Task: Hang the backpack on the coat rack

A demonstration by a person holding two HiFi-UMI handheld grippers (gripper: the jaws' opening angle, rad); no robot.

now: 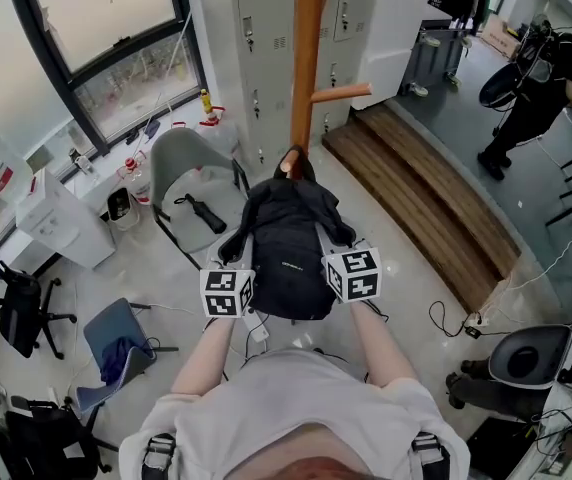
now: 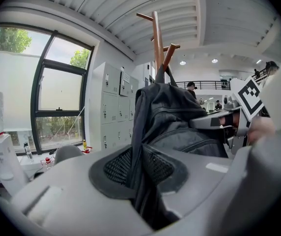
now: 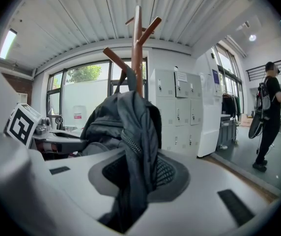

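A black backpack (image 1: 291, 243) hangs against the wooden coat rack (image 1: 307, 48), held between my two grippers. Its top loop (image 2: 164, 75) reaches up to a slanted peg (image 2: 170, 55) by the pole; whether it rests on that peg I cannot tell. My left gripper (image 1: 236, 268) pinches the bag's left side, with the fabric (image 2: 143, 146) squeezed between the mesh pads. On the bag's right side my right gripper (image 1: 344, 258) has a fold with a zip (image 3: 130, 146) between its pads. The pole (image 3: 138, 48) rises just behind the bag (image 3: 126, 127).
A grey chair (image 1: 201, 183) holding a dark object stands left of the rack, with grey lockers (image 1: 266, 48) behind. A raised wooden step (image 1: 426, 198) runs along the right. Cables (image 1: 466, 318) lie on the floor. A person (image 1: 536, 98) stands at the far right.
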